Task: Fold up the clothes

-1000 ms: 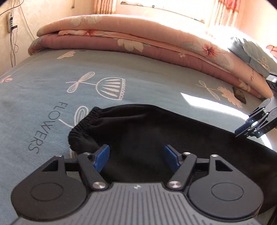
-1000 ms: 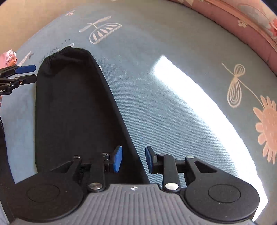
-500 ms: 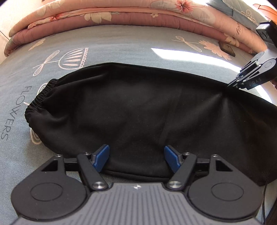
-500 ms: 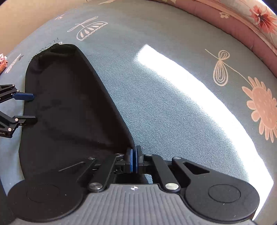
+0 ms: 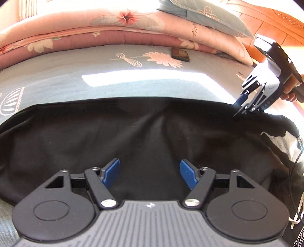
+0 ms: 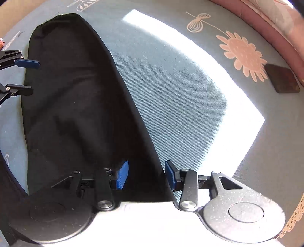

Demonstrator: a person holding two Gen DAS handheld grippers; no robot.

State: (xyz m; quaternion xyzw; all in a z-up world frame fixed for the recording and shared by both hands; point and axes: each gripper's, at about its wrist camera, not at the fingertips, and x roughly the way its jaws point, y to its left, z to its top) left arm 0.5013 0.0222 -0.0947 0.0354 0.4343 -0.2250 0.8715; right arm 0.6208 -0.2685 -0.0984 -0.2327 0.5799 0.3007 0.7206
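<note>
A black garment (image 5: 133, 136) lies stretched out flat on the blue-grey flowered bedsheet (image 5: 133, 91). Its elastic end (image 6: 57, 18) shows far off in the right wrist view. My left gripper (image 5: 149, 165) hovers open over the garment's near side, with only cloth below its blue pads. My right gripper (image 6: 146, 167) points steeply down at the garment's far edge. Its jaws are opening, and the edge of the black cloth (image 6: 72, 95) runs between the pads without being pinched. Each view shows the other gripper: the right gripper (image 5: 241, 108) at the far right, the left gripper (image 6: 33, 77) at the left edge.
Folded pink flowered quilts (image 5: 114, 34) and a blue pillow (image 5: 205, 17) are piled along the back of the bed. A small dark flat object (image 6: 282, 78) lies on the sheet near them. A wooden headboard (image 5: 275, 24) stands at the right. A bright sun patch (image 6: 190, 66) crosses the sheet.
Both grippers have slid along the garment away from its elastic end. The right gripper shut at the far edge half a second ago and now stands apart again. The left stayed open.
</note>
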